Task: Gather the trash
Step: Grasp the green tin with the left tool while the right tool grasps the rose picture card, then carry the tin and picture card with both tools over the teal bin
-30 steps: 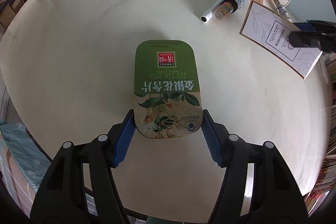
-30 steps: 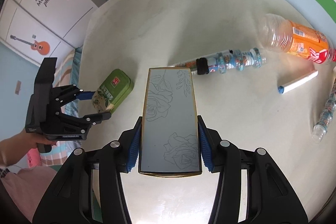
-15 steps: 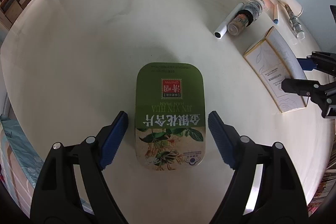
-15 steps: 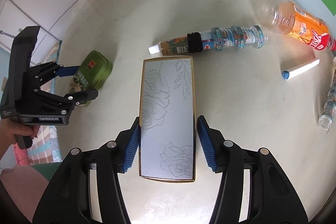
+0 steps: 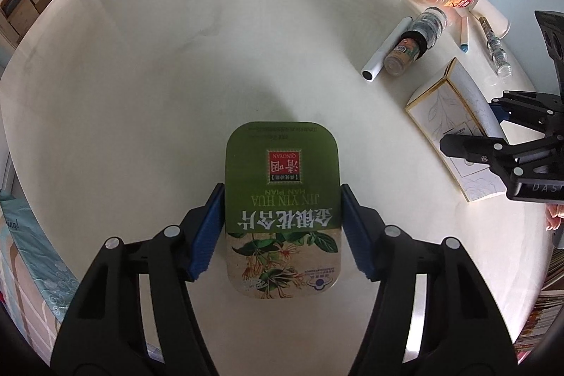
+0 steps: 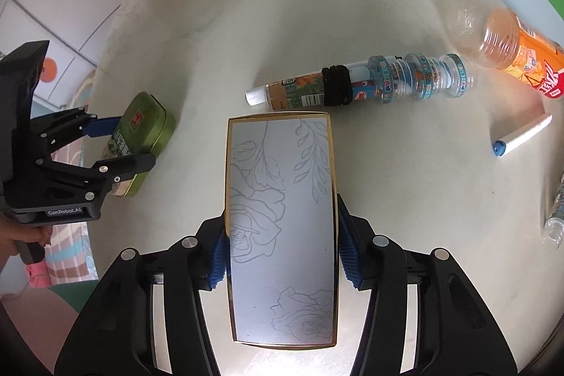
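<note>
A green flat tin [image 5: 282,199] with a flower print lies on the round white table [image 5: 176,59]. My left gripper [image 5: 282,228] is shut on the tin, its blue pads pressed to both long sides; it also shows in the right wrist view [image 6: 116,147] on the tin [image 6: 144,125]. My right gripper [image 6: 280,245] is shut on a white box with gold edges and rose line drawings [image 6: 282,217]. In the left wrist view the box [image 5: 454,125] rests on the table at the right with the right gripper [image 5: 493,133] around it.
A clear bottle with blue bands and a black hair tie [image 6: 373,83], an orange drink bottle [image 6: 518,55], a white marker with a blue cap [image 6: 521,136] and another clear bottle [image 6: 557,217] lie on the far right part of the table. A white tube [image 5: 386,50] lies beside the banded bottle.
Half a second ago both grippers stood open around their objects on the table. Now the left has closed on the tin and the right on the box, each pushed further forward.
</note>
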Available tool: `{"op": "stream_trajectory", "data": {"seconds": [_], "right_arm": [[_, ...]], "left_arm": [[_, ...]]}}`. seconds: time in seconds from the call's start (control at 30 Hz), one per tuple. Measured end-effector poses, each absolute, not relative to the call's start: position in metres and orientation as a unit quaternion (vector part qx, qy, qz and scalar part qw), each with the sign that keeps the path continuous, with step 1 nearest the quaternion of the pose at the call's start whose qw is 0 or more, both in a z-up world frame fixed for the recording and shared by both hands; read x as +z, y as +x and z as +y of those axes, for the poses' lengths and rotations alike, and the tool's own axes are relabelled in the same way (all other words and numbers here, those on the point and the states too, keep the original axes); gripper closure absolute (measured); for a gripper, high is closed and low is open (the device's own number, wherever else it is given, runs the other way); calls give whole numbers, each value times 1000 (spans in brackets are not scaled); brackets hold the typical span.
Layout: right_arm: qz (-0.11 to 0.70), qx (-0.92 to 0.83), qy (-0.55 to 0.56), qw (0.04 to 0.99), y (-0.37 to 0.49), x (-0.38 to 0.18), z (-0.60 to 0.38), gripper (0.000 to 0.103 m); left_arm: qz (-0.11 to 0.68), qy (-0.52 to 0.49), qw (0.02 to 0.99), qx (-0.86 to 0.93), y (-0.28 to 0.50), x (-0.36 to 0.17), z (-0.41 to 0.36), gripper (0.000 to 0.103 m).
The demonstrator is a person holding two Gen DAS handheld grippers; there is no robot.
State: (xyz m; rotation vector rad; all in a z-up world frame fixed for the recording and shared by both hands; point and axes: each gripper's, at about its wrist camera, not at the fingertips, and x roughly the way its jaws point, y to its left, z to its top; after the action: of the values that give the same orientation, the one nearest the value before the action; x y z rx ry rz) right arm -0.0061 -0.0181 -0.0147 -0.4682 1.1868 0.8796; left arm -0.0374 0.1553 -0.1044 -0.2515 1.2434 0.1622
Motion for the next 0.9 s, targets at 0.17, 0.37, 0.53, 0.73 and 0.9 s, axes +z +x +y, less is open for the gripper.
{"op": "stream_trajectory", "data": {"seconds": [0.17, 0.37, 0.53, 0.73, 0.9], "right_arm": [[528, 403, -201, 720, -4, 4, -12, 53], [511, 420, -206, 721, -13, 27, 14, 53], [502, 445, -221, 708, -25, 32, 53, 53], [485, 497, -261, 670, -60, 39, 131, 53], [473, 547, -291, 627, -109, 33, 211, 53]], "left_arm": [[566, -106, 814, 73, -44, -86, 164, 43], [548, -111, 824, 87, -60, -66, 188, 43], [533, -123, 830, 111, -88, -53, 219, 43], [522, -153, 822, 166, -143, -50, 271, 43], [526, -185, 800, 222, -209, -63, 323, 43]]}}
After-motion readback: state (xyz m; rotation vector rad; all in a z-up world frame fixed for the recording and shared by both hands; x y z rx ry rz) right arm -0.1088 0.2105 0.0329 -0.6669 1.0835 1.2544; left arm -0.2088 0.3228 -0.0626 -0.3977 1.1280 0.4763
